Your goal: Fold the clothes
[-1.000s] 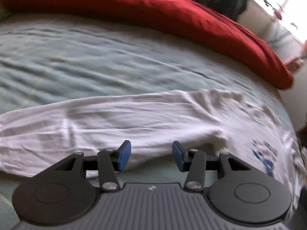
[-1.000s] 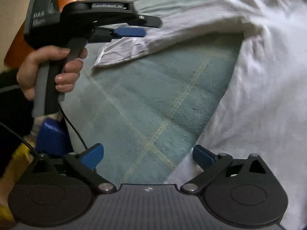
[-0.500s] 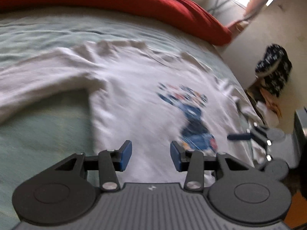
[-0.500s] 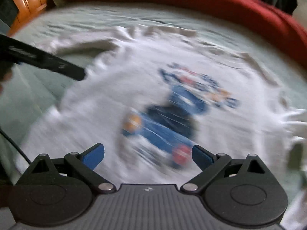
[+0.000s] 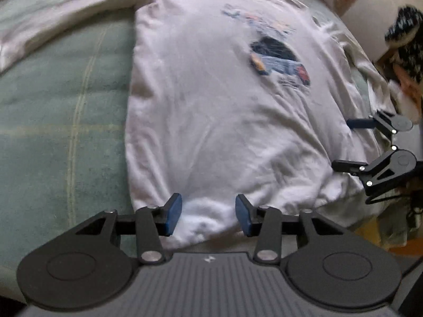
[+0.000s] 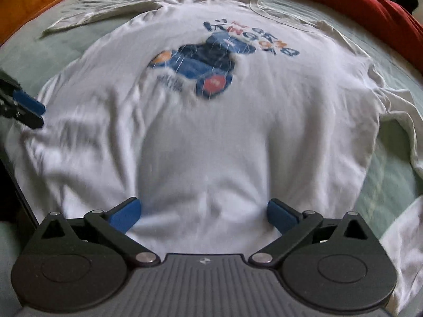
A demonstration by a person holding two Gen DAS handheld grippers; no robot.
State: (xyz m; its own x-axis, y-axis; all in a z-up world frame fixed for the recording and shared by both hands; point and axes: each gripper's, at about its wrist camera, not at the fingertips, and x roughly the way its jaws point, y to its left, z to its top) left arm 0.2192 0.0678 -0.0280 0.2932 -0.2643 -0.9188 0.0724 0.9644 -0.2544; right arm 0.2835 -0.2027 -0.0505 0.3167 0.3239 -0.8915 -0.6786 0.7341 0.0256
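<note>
A white long-sleeved shirt [image 6: 211, 132] with a blue printed picture [image 6: 201, 66] lies face up and spread flat on a green bedspread [image 5: 58, 111]. Its hem is nearest to me in both views, the collar farthest. My left gripper [image 5: 208, 212] stands open over the hem near the shirt's left corner, with cloth showing between its blue pads. My right gripper [image 6: 203, 215] stands wide open over the hem's middle. In the left wrist view the right gripper [image 5: 346, 144] shows at the right edge; in the right wrist view the left gripper's fingertips [image 6: 26, 109] show at the left edge.
A red quilt [image 6: 370, 8] lies bunched along the far side of the bed. A wooden headboard [image 6: 34, 2] is at upper left in the right wrist view. One sleeve [image 6: 100, 13] stretches out to the left, the other [image 6: 401, 121] to the right. Black-and-white patterned cloth [image 5: 407, 39] sits beyond the bed's right side.
Both grippers have swung from the left sleeve area to the shirt's hem and moved in close to it. Both have stayed open.
</note>
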